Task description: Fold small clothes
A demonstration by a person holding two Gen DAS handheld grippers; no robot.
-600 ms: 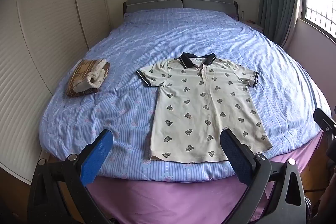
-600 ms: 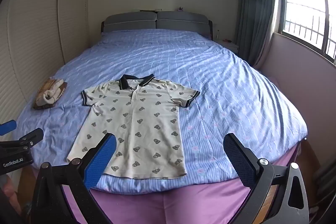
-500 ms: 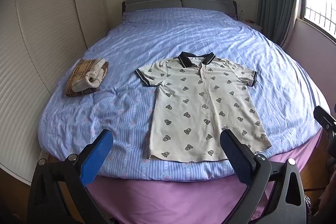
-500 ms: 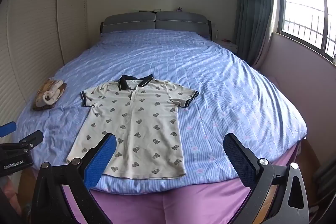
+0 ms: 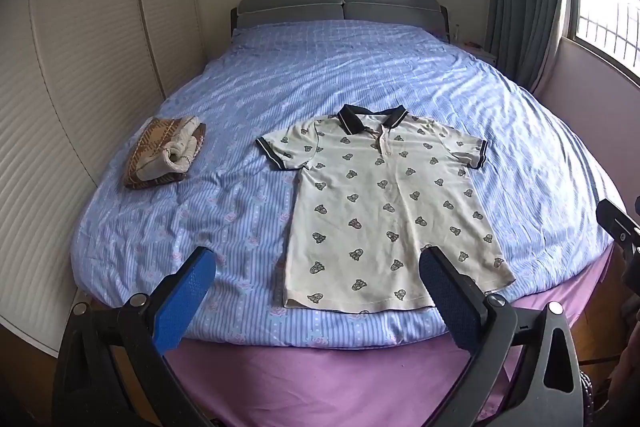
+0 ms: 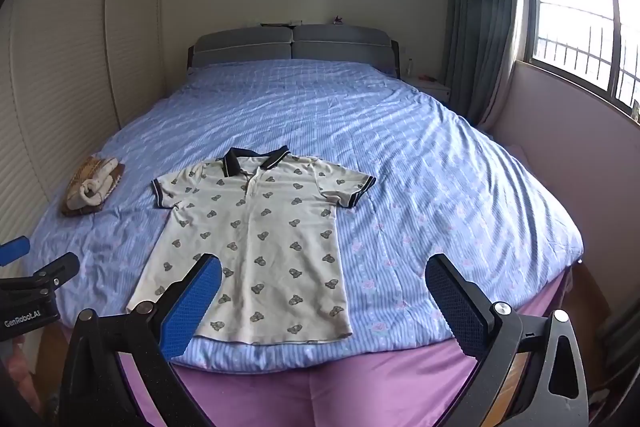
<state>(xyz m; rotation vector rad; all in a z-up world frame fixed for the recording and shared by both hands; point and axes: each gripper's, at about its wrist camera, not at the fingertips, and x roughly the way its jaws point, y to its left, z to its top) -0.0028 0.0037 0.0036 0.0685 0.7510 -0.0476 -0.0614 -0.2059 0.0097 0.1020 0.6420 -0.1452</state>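
A cream polo shirt (image 5: 384, 211) (image 6: 260, 239) with a dark collar and small printed figures lies flat, face up, near the foot of the bed, hem toward me. My left gripper (image 5: 316, 267) hangs open over the bed's near edge, just short of the hem, with nothing between its blue pads. The right gripper (image 6: 324, 271) is also open and empty, above the shirt's lower right corner. Part of the left gripper (image 6: 28, 287) shows at the left edge of the right wrist view.
A folded brown plaid and cream garment pile (image 5: 168, 151) (image 6: 94, 185) sits at the bed's left side. The blue striped bedsheet (image 5: 360, 79) covers the bed, with a purple skirt (image 5: 320, 375) below. A wardrobe stands on the left, a curtain and window on the right.
Both grippers have tipped slightly, so the shirt sits a little lower in each view. The jaws stay wide and the shirt has not moved.
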